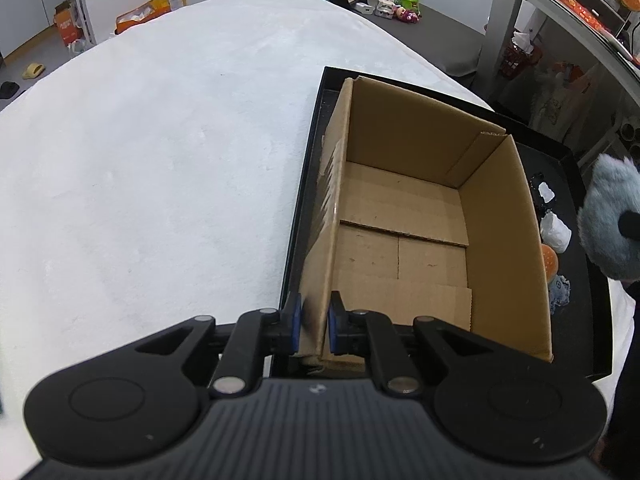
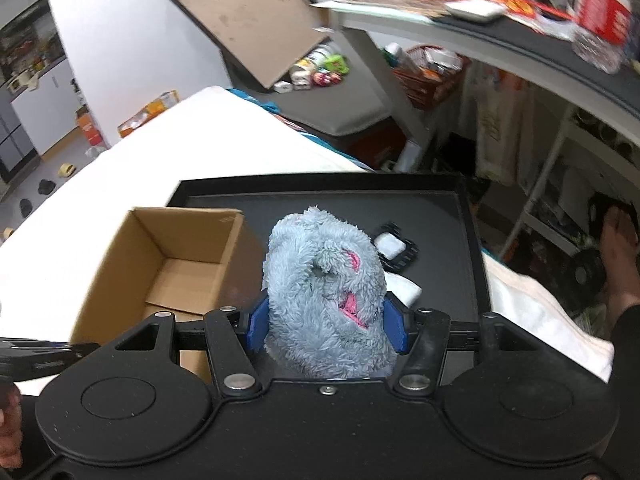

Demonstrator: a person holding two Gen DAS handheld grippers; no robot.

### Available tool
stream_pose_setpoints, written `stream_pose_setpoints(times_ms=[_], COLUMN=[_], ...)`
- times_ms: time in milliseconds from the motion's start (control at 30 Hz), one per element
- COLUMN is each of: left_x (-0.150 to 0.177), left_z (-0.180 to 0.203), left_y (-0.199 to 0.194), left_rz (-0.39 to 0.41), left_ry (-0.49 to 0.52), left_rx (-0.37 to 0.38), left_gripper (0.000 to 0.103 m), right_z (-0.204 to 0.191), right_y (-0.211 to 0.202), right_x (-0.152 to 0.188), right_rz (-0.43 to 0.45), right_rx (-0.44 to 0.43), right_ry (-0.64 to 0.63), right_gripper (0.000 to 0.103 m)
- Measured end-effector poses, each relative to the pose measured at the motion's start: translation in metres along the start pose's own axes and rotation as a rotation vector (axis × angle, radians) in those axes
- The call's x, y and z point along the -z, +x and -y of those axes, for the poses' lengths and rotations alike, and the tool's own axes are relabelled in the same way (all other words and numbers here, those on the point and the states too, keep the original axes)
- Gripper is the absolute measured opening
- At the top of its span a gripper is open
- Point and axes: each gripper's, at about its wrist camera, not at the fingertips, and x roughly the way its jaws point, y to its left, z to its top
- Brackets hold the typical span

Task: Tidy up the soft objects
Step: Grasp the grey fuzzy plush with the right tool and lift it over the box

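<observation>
An open cardboard box [image 1: 404, 216], nothing inside, is being kept in a black tray [image 2: 472, 240] on a white-covered table [image 1: 160, 160]. Its near wall is being pinched by the left gripper [image 1: 314, 324]. A grey-blue plush toy [image 2: 326, 292] is being clamped in the half-spread right gripper [image 2: 326, 326], above the tray beside the box. No writing is being made out.

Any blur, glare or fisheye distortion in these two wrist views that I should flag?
Left wrist view: sharp, evenly lit; the fisheye bows the white table edge into an arc; the cardboard box reads clearly. Right wrist view: motion smear on the upper-right shelf clutter and the box's near wall; the blue plush toy in the right gripper stays crisp. No strong glare in either.
</observation>
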Motion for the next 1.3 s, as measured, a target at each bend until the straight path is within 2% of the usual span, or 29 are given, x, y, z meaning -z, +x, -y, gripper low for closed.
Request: stream_pose_setpoints(times_ms=[333, 567, 1300], left_x=[-0.005, -0.006, -0.009], left_z=[-0.002, -0.003, -0.013], left_y=[0.001, 0.002, 0.007], left_rz=[-0.002, -0.004, -0.023], left_ry=[0.003, -0.005, -0.023], left_rx=[0.013, 0.023, 0.047], left_gripper=[0.011, 0.012, 0.012], right_z=[-0.049, -0.076, -0.132], right_y=[0.007, 0.021, 0.079], right_x=[-0.018, -0.019, -0.015], right_rz=[0.008, -0.021, -0.101], right_rx=[-0.060, -0.095, -0.150], right_ry=[-0.074, -0.113, -0.166], right_gripper=[0.055, 0.055, 0.056])
